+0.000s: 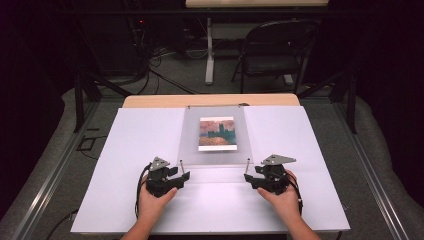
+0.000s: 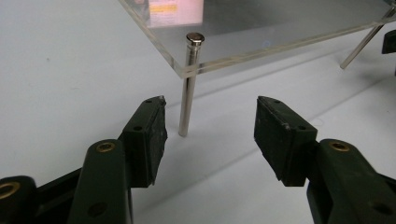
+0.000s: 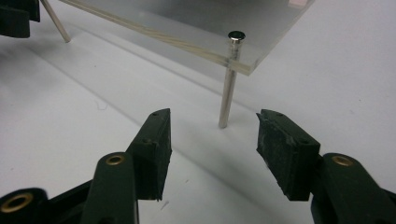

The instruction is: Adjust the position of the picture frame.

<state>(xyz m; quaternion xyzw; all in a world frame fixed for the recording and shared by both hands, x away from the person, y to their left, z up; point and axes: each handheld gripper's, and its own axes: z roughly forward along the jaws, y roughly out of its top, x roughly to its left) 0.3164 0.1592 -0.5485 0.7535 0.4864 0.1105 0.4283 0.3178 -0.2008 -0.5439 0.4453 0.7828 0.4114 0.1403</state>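
Observation:
A clear acrylic plate (image 1: pixel 190 146) stands on thin metal legs in the middle of the white board, with a small painting card (image 1: pixel 216 133) on it. My left gripper (image 1: pixel 184 176) is open at the plate's near left corner, its jaws apart just short of the corner leg (image 2: pixel 188 88). At the near right corner my right gripper (image 1: pixel 248 177) is open too, with that corner's leg (image 3: pixel 228 93) just beyond its jaws. Nothing sits between either pair of jaws. In the left gripper view (image 2: pixel 210 105) and the right gripper view (image 3: pixel 212 116) the plate's edge (image 2: pixel 280 23) (image 3: pixel 187 18) runs above.
A white board (image 1: pixel 140 150) covers the wooden table (image 1: pixel 210 100) and has bare room on both sides of the plate. A folding chair (image 1: pixel 275 50) and a table leg (image 1: pixel 209 55) stand beyond the far edge. Cables lie on the floor behind.

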